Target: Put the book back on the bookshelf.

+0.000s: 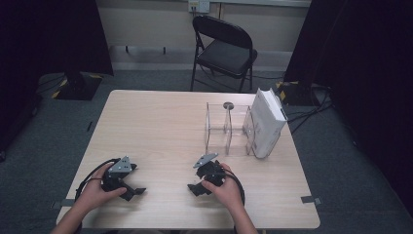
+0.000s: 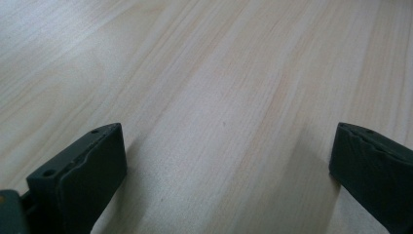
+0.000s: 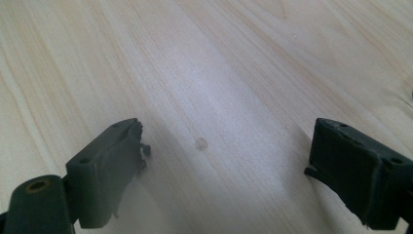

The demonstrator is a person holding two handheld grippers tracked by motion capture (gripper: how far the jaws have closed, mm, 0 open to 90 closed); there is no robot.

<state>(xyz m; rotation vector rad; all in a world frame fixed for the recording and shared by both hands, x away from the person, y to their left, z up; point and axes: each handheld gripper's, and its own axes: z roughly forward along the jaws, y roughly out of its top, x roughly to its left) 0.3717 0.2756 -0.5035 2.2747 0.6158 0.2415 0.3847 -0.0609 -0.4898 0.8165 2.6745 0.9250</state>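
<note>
At the near edge of the table (image 1: 160, 122), my left gripper (image 1: 132, 191) and right gripper (image 1: 196, 187) rest with jaws spread wide, holding nothing, the rack (image 1: 229, 129) far right.

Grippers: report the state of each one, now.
Left gripper: open, nothing between its fingers, bare light wooden table below.
Right gripper: open, holding nothing, over the same table.

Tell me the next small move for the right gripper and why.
Probably lift the right gripper off the table and carry it toward the clear rack, where a white box leans at the right end. Its jaws stand wide with nothing between them, and both grippers sit at the near edge.
</note>
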